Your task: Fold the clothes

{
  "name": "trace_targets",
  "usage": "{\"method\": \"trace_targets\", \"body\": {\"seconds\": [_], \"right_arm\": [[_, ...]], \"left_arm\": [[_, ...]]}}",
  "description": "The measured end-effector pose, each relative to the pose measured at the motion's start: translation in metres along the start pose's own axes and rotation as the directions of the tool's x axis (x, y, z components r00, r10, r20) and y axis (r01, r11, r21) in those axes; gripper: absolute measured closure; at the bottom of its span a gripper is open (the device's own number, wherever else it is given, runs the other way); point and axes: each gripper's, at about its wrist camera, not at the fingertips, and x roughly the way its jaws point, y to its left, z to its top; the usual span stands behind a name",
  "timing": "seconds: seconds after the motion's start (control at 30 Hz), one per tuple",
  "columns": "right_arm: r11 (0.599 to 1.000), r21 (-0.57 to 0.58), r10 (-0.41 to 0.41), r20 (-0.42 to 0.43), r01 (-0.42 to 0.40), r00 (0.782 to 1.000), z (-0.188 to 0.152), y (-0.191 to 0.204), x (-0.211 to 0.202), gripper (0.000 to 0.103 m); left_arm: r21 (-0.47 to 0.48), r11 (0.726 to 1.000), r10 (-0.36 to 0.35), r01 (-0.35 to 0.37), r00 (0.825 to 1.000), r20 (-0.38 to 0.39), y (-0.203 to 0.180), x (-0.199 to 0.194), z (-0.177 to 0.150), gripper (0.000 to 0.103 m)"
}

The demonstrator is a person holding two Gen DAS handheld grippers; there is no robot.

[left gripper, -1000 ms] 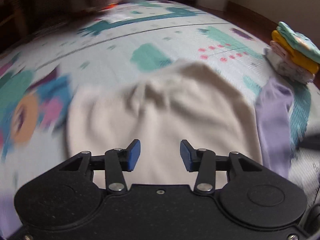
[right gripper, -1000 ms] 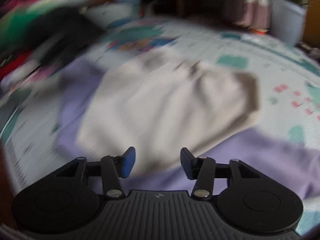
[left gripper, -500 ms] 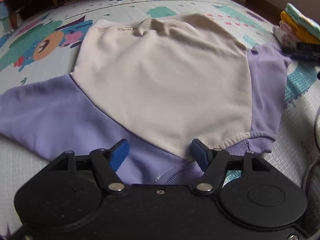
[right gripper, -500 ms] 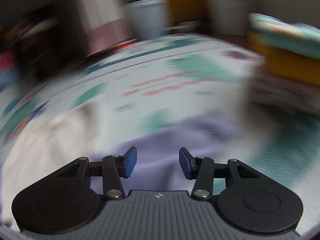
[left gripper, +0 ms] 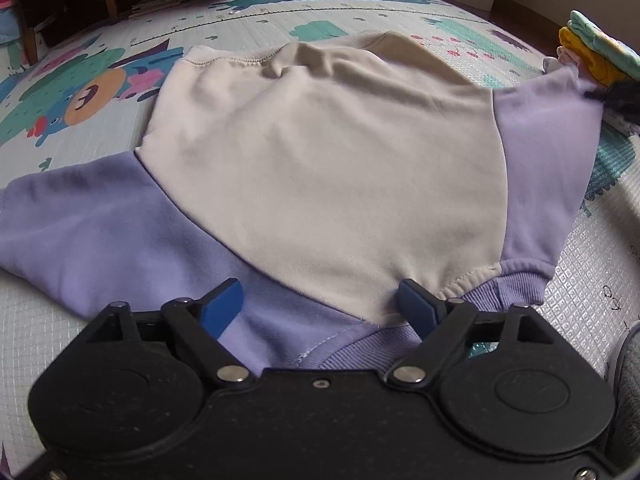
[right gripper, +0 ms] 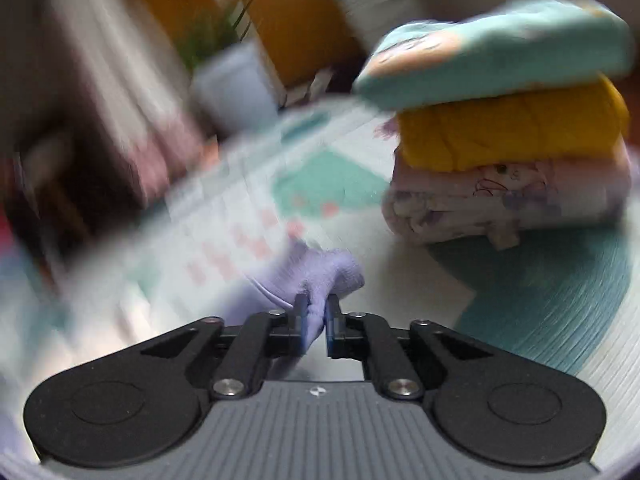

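- The sweatshirt (left gripper: 320, 152) lies flat on the play mat (left gripper: 360, 4), cream body in the middle, lilac sleeves running out to either side: that sideways line is its long axis.
- My left gripper (left gripper: 320, 308) sits low over the neck end of the sweatshirt, jaws spreading wider, straddling the collar rib without pressing it.
- My right gripper (right gripper: 316, 320) is at the far sleeve cuff (right gripper: 332, 272), jaws closing on a pinch of it, near the stack of folded clothes (right gripper: 508, 136).
- I judge the sleeve folds in toward the cream body next; the right is nearer.
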Motion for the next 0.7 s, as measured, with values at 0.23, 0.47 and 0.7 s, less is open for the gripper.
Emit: {"method": "trace_targets", "body": {"seconds": [0.23,0.47,0.7], "right_arm": [[0.975,-0.206,-0.095,-0.025,0.088,0.995,-0.010,0.040,-0.012,0.049],[0.851,-0.480,0.142,-0.183,-0.215,0.973,-0.058,0.136,0.007,0.047],[0.884,-0.431,0.115,-0.178,-0.182,0.977,-0.070,0.123,-0.005,0.049]], "left_arm": [[0.000,1.000,0.005,-0.005,1.000,-0.012,0.003,0.000,0.004,0.016],[0.013,1.000,-0.006,0.006,1.000,-0.029,-0.009,0.001,0.011,0.013],[-0.210,0.973,0.112,-0.096,0.991,0.069,0.104,-0.054,0.023,0.048]]}}
